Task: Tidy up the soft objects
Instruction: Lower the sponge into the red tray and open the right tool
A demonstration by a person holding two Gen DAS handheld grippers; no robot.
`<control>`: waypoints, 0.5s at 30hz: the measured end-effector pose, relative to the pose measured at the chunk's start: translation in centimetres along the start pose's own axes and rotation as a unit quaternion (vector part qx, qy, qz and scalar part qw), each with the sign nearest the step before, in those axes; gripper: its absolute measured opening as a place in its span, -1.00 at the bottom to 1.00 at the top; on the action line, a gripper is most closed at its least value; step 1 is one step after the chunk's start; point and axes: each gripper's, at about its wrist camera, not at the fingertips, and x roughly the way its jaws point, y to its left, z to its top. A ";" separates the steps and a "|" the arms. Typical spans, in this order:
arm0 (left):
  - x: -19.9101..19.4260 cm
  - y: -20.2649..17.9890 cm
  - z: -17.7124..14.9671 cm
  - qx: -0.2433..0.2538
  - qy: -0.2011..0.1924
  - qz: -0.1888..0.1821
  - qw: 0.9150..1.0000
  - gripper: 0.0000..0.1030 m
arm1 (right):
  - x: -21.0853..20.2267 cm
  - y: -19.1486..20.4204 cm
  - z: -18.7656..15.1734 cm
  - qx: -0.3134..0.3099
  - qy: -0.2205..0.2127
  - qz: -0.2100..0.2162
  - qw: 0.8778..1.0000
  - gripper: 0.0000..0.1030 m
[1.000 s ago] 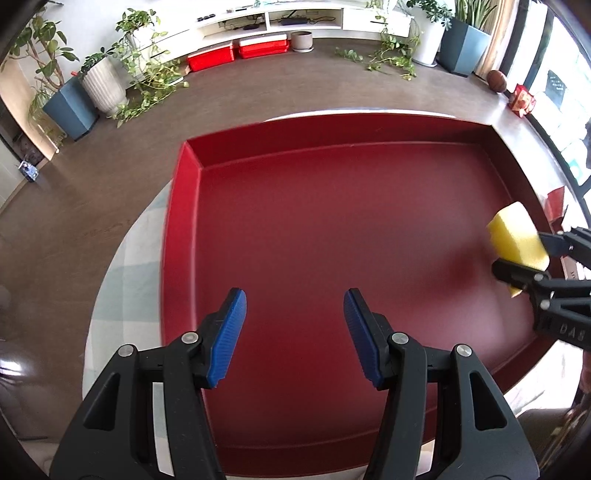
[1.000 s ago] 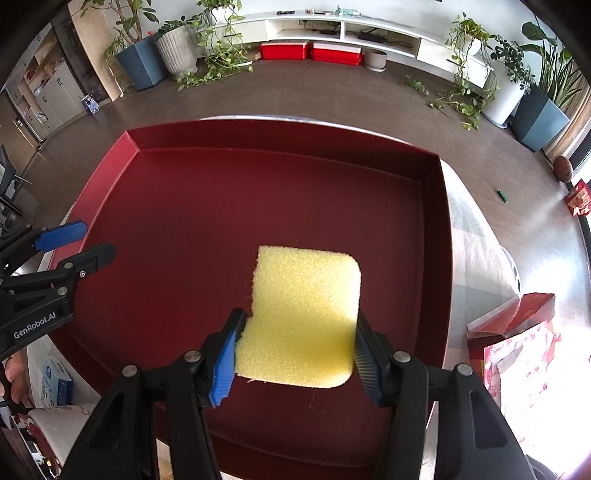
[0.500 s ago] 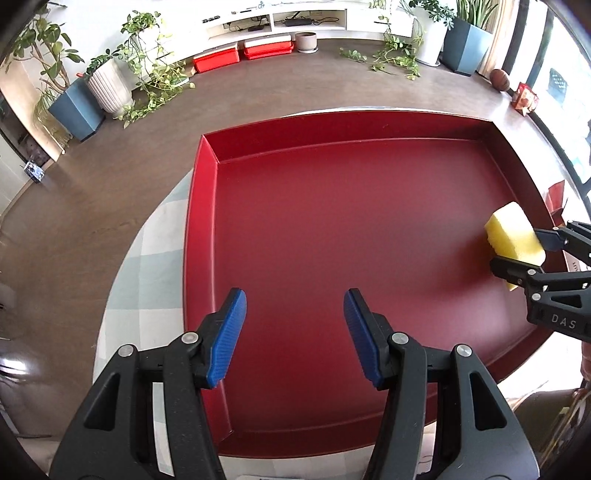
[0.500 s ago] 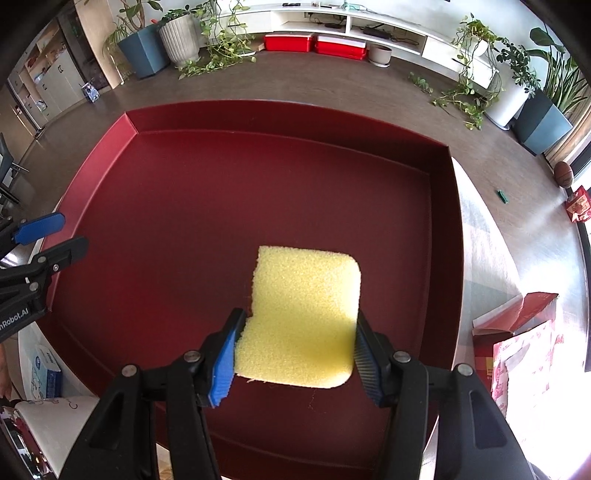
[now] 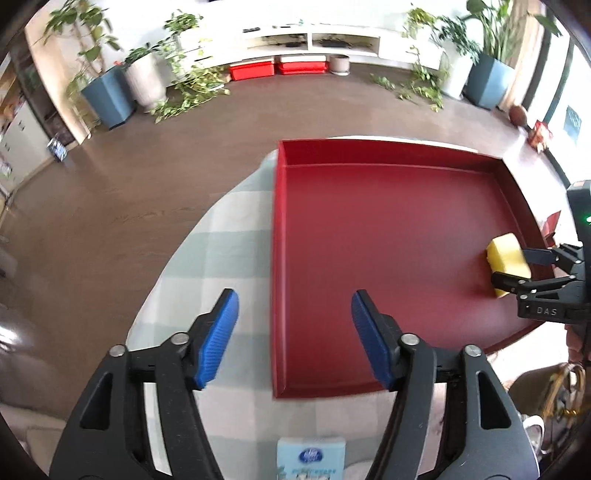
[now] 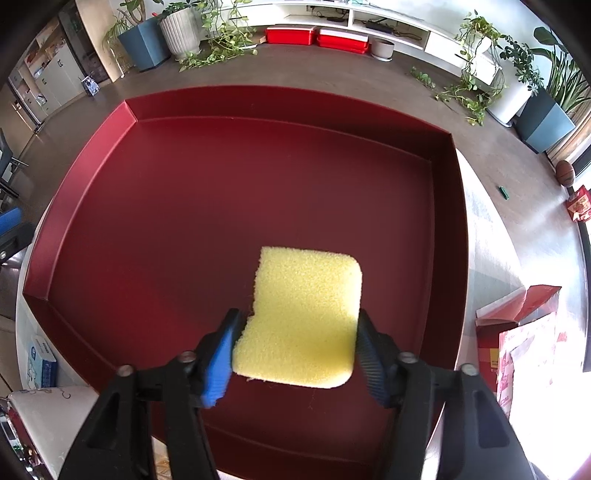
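Your right gripper (image 6: 295, 343) has its blue pads pressed into both sides of the yellow sponge (image 6: 304, 319), which hangs over the near right part of the red tray (image 6: 258, 177). From your left wrist view the same sponge (image 5: 508, 258) shows at the tray's right edge, pinched in the right gripper (image 5: 517, 267); whether it touches the tray floor, you cannot tell.

Your left gripper (image 5: 295, 325) is spread wide and holds nothing. Its left pad sits over the pale checked cloth (image 5: 221, 236) on the counter, its right pad over the tray's left part (image 5: 369, 221), so the tray's left wall runs between them.

Around you: a small blue-and-white packet (image 5: 311, 458) lies on the cloth just below your left gripper, near the tray's front corner. Beside the tray's right wall, an opened red carton (image 6: 517, 314) and printed packaging (image 6: 532, 354) sit on the counter. Beyond it lies wood floor (image 5: 129, 184) with potted plants (image 5: 144, 81), red bins (image 6: 317, 35) and a low white shelf unit (image 5: 310, 37).
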 end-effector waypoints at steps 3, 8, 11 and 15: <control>-1.4 1.2 -1.4 -0.018 0.000 0.001 1.000 0.41 | -0.1 0.2 -0.4 -0.009 0.000 -0.006 1.000 0.62; -2.4 2.2 -3.5 -0.032 0.020 -0.002 0.999 0.54 | -0.2 0.4 -0.8 -0.020 0.005 -0.009 1.000 0.67; -2.4 2.6 -4.5 -0.038 0.035 -0.006 0.999 0.64 | -0.5 0.2 -1.0 -0.012 0.005 -0.010 1.000 0.68; -1.9 2.4 -5.8 -0.037 0.061 -0.016 0.997 0.73 | -1.1 0.0 -1.4 -0.002 0.002 -0.006 1.000 0.68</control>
